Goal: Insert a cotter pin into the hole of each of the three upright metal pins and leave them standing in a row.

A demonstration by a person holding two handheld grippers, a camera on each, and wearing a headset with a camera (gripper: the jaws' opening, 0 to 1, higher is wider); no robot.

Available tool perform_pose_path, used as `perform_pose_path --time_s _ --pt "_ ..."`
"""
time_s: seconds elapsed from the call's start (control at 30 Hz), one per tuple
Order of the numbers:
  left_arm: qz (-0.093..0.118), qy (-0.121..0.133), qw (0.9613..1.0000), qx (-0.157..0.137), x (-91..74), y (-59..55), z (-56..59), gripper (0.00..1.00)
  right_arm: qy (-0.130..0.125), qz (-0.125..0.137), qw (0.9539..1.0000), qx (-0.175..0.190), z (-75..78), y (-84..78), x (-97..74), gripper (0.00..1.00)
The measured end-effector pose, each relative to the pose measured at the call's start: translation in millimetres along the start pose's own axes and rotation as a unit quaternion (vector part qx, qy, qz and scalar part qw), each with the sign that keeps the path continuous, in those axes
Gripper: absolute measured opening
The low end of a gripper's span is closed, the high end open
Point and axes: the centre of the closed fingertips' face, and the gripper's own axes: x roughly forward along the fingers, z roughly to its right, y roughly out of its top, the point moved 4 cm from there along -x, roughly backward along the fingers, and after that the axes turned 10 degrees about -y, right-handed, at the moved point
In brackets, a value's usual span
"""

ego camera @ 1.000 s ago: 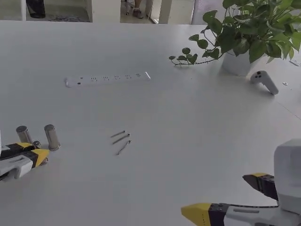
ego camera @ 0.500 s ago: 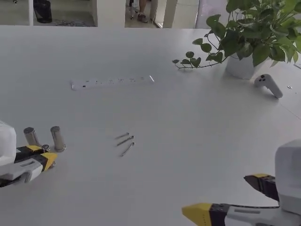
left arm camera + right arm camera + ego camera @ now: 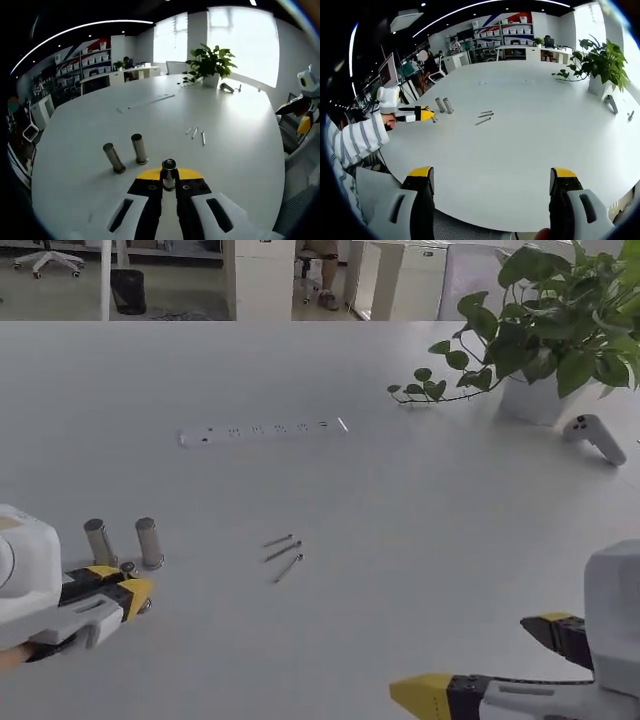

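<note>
Head view, workbench seen from the person's side. The whole scene sits lower and further right than a moment ago, which reads as the headset lifting; relative to one another the things lie as they did, so no step has advanced. Left gripper (image 3: 169,183), near the left edge of the table (image 3: 400,490), jaws narrow and clamped on one upright metal pin (image 3: 169,172), as a second ago; whether that pin rests on the surface or is raised cannot be told. Two other metal pins (image 3: 98,540) stand just beyond it, side by side and apart. Three cotter pins (image 3: 283,553) lie loose towards the middle of the surface, well apart from both grippers. Right gripper (image 3: 490,180), jaws wide and empty, hovers at the near right edge. Power strip (image 3: 262,430) lies towards the far edge; plant (image 3: 560,320) at the far right corner. Judgement: no cotter pin is yet inserted; the row is unfinished.
</note>
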Motion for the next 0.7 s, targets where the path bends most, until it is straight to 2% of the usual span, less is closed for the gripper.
perform_pose_path --time_s 0.37,0.57,0.7 --pt "0.008 0.015 0.9998 -0.011 -15.3 -6.1 21.6 0.05 0.029 0.009 0.9992 -0.027 -12.8 10.6 4.7 0.95" --pt "-0.001 0.015 0.9999 -0.007 -15.1 -16.8 36.4 0.05 0.038 0.010 0.9989 -0.027 -14.7 9.7 7.0 0.95" --pt "-0.006 0.014 0.9998 -0.015 -13.2 -25.1 42.5 0.05 0.043 0.004 0.9985 -0.034 -15.4 7.4 7.6 0.95"
